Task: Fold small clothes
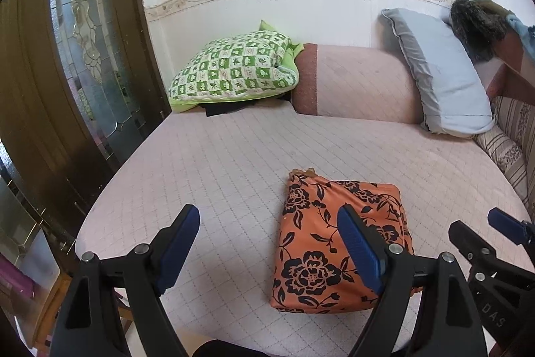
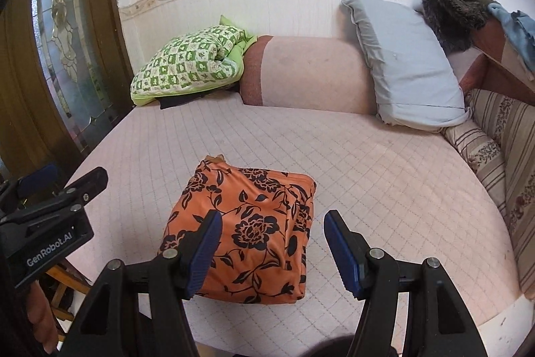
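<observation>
Both grippers, left [image 1: 269, 238] and right [image 2: 272, 245], have their fingers [image 2: 344, 251] spread wide and hold nothing. Between them, near the front edge of the pink bed [image 1: 234, 156], lies the folded orange cloth [image 1: 321, 243]. Its long side runs from front to back.

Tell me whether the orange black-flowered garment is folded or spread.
Folded: the orange black-flowered garment lies as a compact rectangular bundle with layered edges on the pink quilted mattress.

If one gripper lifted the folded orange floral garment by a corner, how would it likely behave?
The orange floral garment is soft, thin-looking cloth in a loose folded bundle, so it would probably droop and unfold. It looks light. On the quilted bed cover, pushing would likely bunch it rather than slide it.
</observation>
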Motion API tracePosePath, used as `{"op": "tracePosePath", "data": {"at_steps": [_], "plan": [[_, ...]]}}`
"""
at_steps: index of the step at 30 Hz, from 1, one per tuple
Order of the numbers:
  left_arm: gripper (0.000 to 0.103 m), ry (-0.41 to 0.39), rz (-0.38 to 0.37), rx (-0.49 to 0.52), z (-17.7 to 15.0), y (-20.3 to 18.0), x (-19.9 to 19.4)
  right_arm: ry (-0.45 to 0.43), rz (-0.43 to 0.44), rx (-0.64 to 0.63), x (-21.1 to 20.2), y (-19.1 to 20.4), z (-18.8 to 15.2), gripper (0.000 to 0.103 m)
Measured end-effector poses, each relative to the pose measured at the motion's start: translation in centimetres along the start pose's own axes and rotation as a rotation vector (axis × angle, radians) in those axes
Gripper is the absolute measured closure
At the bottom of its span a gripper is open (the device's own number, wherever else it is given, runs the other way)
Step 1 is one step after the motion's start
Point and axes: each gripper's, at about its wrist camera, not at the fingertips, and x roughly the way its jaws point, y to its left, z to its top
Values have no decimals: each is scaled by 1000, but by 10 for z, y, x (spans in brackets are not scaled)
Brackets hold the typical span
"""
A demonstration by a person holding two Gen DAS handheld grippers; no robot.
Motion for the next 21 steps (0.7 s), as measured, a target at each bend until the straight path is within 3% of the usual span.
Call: {"op": "tracePosePath", "data": {"at_steps": [2, 11, 21], "plan": [[8, -7, 8, -10, 0, 4, -2, 2, 1, 6, 0, 3, 0, 36], [5, -14, 48, -41, -1, 19, 0, -11, -6, 16, 0, 18, -2, 36], [0, -44, -14, -37, -3, 19, -1, -5, -8, 14, 9, 22, -8, 36]]}}
